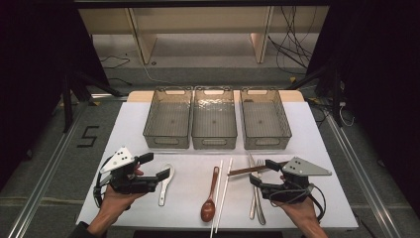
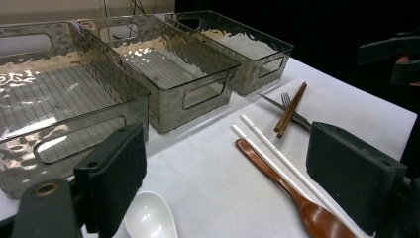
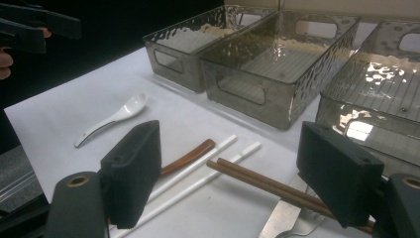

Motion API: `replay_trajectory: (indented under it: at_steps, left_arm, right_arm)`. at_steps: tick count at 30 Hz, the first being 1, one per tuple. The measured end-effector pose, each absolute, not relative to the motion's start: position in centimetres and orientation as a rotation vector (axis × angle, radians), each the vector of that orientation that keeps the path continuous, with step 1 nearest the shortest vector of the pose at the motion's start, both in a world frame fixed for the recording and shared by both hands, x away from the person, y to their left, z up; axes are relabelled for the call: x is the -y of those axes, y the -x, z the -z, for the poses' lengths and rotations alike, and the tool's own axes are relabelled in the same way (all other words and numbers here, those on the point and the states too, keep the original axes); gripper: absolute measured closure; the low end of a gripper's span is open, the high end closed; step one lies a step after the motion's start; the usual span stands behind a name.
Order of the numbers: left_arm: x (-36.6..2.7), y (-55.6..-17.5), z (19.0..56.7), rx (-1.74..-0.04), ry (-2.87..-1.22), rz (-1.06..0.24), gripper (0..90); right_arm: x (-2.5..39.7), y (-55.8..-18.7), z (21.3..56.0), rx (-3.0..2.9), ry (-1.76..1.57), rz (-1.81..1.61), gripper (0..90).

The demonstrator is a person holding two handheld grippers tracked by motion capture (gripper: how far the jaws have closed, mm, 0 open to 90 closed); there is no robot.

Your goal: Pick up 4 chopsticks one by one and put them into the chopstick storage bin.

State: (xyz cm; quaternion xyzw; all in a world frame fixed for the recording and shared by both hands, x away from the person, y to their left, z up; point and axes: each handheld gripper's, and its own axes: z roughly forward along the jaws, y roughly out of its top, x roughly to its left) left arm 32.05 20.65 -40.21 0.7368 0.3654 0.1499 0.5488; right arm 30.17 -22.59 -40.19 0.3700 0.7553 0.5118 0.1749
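My left gripper [image 1: 154, 166] [image 2: 233, 183] stands open above the table's front left, just left of a white ceramic spoon [image 1: 165, 184] [image 2: 148, 218]. My right gripper [image 1: 262, 171] [image 3: 237, 183] is open too, hovering over the near end of a pair of brown chopsticks [image 1: 252, 170] [image 3: 267, 186]. Nothing is held in either one. Between them lie a wooden spoon [image 1: 210, 198] [image 2: 297, 198] and two white chopsticks [image 1: 221, 193] [image 3: 198, 173]. A metal fork and knife [image 1: 256, 198] lie under my right gripper.
Three clear grey bins [image 1: 167, 119] [image 1: 214, 119] [image 1: 265, 119] stand side by side at the back of the white table [image 1: 317, 148]; nothing lies in them. Bare table stretches between the bins and the cutlery. The floor beyond carries cables and shelf legs.
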Motion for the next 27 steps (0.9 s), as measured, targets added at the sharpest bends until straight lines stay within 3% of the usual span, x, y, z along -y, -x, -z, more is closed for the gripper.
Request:
replay_trajectory:
  at_steps: [14,27]
  left_arm:
    - [-20.5,-32.1,40.3,-0.861,-1.756,-0.358,15.1]
    - [-20.5,-32.2,40.4,-0.866,-1.762,-0.359,15.1]
  right_arm:
    - [22.6,-30.8,39.7,-2.196,-0.994,-1.357,28.0]
    - [23.0,-34.2,38.7,-2.342,-0.816,-1.063,32.2]
